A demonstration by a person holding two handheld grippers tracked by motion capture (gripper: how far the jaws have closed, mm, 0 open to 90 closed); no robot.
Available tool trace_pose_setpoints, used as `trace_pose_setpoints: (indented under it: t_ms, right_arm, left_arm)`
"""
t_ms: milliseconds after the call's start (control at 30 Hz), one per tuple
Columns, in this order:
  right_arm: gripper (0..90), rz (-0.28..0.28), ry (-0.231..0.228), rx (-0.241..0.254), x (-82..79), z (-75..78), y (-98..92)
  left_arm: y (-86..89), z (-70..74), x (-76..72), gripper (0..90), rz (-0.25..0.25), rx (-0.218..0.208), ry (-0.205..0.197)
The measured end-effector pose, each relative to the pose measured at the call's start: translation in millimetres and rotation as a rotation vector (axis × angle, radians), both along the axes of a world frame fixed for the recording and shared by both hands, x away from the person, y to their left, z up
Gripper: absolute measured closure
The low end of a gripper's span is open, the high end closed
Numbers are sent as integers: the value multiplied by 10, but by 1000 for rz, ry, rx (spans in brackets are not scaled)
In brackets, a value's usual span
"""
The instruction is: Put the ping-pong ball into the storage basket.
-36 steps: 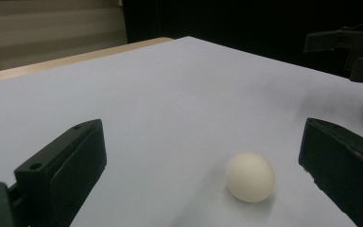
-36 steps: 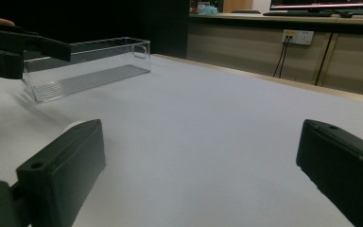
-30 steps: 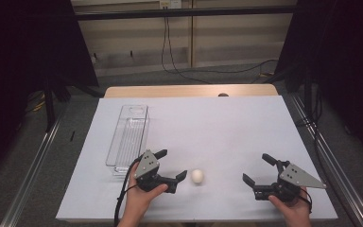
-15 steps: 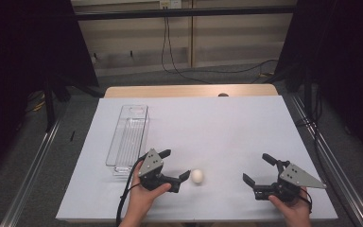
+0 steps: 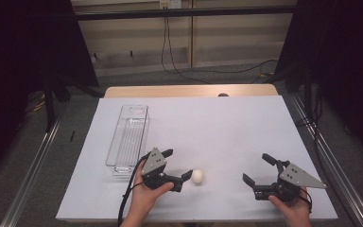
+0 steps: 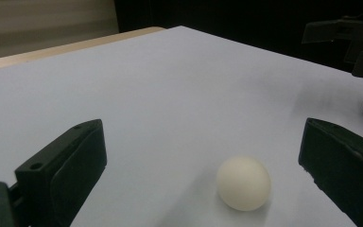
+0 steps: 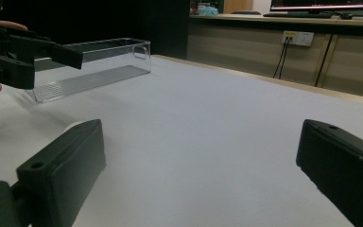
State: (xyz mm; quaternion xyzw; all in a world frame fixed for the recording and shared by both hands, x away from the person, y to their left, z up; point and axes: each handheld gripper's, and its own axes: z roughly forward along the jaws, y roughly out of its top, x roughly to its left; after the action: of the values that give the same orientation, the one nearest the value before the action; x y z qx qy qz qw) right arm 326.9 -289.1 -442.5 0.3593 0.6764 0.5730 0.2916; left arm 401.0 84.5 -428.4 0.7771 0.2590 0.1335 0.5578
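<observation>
While white ball (image 6: pixel 243 183) sits round, no long axis, your left gripper (image 5: pixel 178 165) brackets it, jaws spread; right gripper (image 5: pixel 257 169), beyond ball, likewise spread, empty.

A white sheet (image 5: pixel 227 123) is covering a wooden table (image 5: pixel 189 90), whose bare far edge is showing. Grey carpet (image 5: pixel 38 156) is lying around it, with metal rails (image 5: pixel 33 170) running along both sides. Dark curtains (image 5: pixel 23 47) are hanging left and right. A beige panelled wall (image 5: pixel 194 38) is standing behind, a black cable (image 5: pixel 170 56) trailing down from its socket (image 5: pixel 168 4)
</observation>
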Motion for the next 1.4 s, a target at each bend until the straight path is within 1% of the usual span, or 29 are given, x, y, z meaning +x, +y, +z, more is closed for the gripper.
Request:
trace_pose_setpoints:
  t_ms: [33, 100, 167, 233, 267, 333, 400, 467, 533, 567, 600, 700, 733, 767, 833, 900, 967, 1000, 1033, 1133, 1167, 1233, 1267, 1367, 1400]
  right_arm:
    - [14, -1, 0, 1, -1, 1, 0]
    - [14, -7, 1, 10, -2, 4, 5]
    - [14, -6, 1, 7, 0, 3, 5]
    - [14, -6, 4, 5, 0, 3, 1]
    - [14, -6, 5, 5, 1, 3, 0]
    - [14, -8, 6, 7, 3, 2, 1]
    - [14, -8, 7, 8, 3, 2, 1]
    - [14, -6, 6, 6, 5, 3, 1]
    - [14, -6, 8, 7, 5, 4, 2]
    - [14, -5, 9, 7, 5, 5, 3]
    - [14, -5, 9, 8, 5, 6, 3]
    - [14, 2, 0, -1, 17, 7, 0]
    - [14, 2, 0, -1, 17, 7, 0]
    - [14, 3, -1, -2, 21, 6, 0]
    - [14, -1, 0, 5, 27, 5, 10]
    - [14, 4, 3, 1, 29, 4, 10]
    - [14, 3, 6, 1, 28, 3, 12]
    - [14, 3, 6, 1, 28, 3, 12]
    - [14, 3, 7, 3, 28, 3, 12]
    - [14, -4, 4, 5, 28, 7, 11]
    - [14, -2, 4, 4, 28, 10, 9]
    - [14, -4, 1, 4, 29, 15, 0]
    - [14, -9, -1, 6, 30, 14, 1]
    - [14, -4, 4, 5, 32, 8, 2]
    - [14, -1, 5, 2, 36, 8, 3]
  left_arm:
    - [0, 1, 4, 18, 2, 7, -5]
    - [-24, -6, 2, 18, 4, -4, 8]
    - [-23, -5, 12, 18, -2, 10, 2]
    - [-37, -9, 15, 18, -2, 13, 9]
    - [-36, -10, 22, 18, -12, 22, 11]
    - [-44, -12, 26, 18, -7, 31, 13]
    - [-53, -20, 29, 18, -17, 29, 17]
    - [-59, -19, 27, 18, -14, 43, 22]
    - [-74, -33, 31, 18, -28, 27, 31]
    - [-77, -38, 37, 19, -39, 27, 34]
    - [-81, -37, 33, 18, -28, 37, 33]
    - [-91, -34, 27, 18, -30, 58, 41]
    - [-100, -44, 31, 18, -43, 41, 42]
    - [-97, -32, 24, 18, -34, 65, 45]
    - [-107, -40, 24, 17, -32, 60, 45]
    - [-109, -43, 29, 17, -37, 71, 49]
    - [-117, -51, 34, 17, -43, 60, 55]
    - [-118, -45, 30, 17, -37, 75, 55]
    - [-124, -48, 28, 17, -44, 68, 59]
    - [-133, -50, 27, 17, -59, 78, 61]
    - [-138, -55, 27, 18, -63, 73, 66]
    - [-140, -58, 25, 18, -62, 78, 74]
    - [-141, -57, 26, 17, -62, 87, 73]
    - [-146, -62, 30, 18, -68, 82, 87]
    - [-150, -64, 32, 18, -71, 88, 91]
